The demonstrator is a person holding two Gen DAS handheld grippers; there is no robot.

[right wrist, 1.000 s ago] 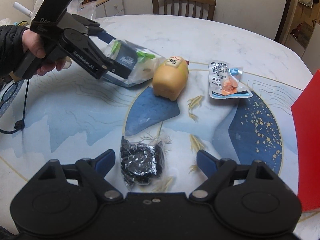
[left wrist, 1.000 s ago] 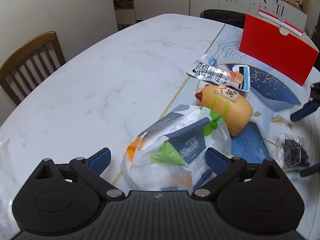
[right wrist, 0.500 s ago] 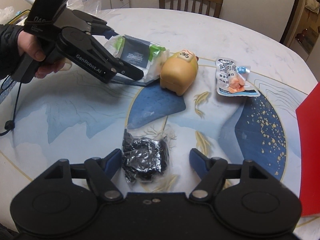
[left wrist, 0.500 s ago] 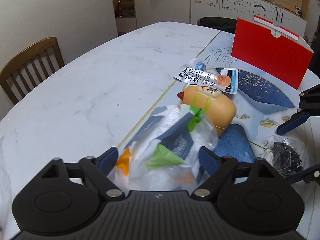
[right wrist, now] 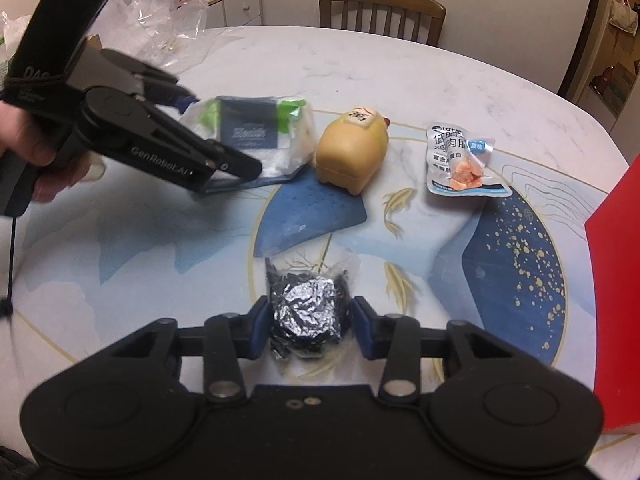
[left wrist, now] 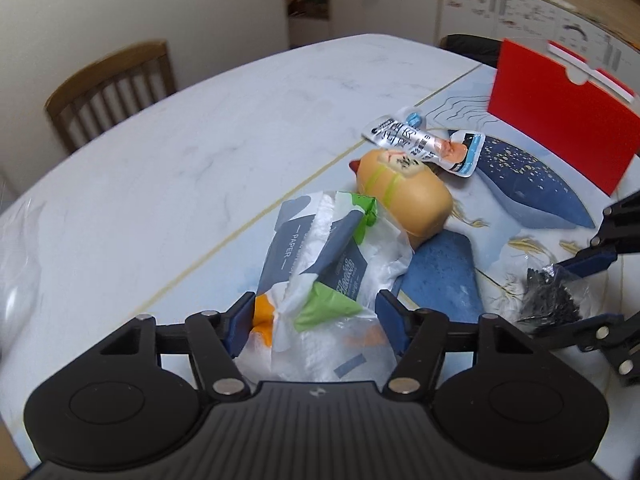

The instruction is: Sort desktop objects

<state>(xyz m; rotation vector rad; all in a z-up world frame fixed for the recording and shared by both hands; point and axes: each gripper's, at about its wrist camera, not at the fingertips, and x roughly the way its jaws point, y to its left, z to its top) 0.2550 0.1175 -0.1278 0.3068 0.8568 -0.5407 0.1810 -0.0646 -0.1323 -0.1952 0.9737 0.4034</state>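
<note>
A soft tissue pack [left wrist: 320,280] in clear wrap with blue, green and orange print lies between the pads of my left gripper [left wrist: 314,316], whose jaws are closing and touch its sides. From the right wrist view the same pack [right wrist: 256,140] sits behind the left gripper [right wrist: 224,164], held by a hand. My right gripper [right wrist: 308,326] is closing on a small clear bag of black bits with crumpled foil [right wrist: 306,314], pads against both sides. The bag [left wrist: 552,296] also shows between the right gripper's fingers [left wrist: 592,260].
A tan pig-shaped toy [right wrist: 352,152] stands just right of the tissue pack. Beyond it lies a snack pouch [right wrist: 460,160]. A red box [left wrist: 560,120] stands at the right side of the table. Wooden chairs [right wrist: 380,12] and crumpled plastic bags [right wrist: 168,12] ring the table.
Both grippers' jaws have narrowed from wide open onto their objects. The left gripper slid forward along the tissue pack and rolled a little; the right stayed over the black bag.
</note>
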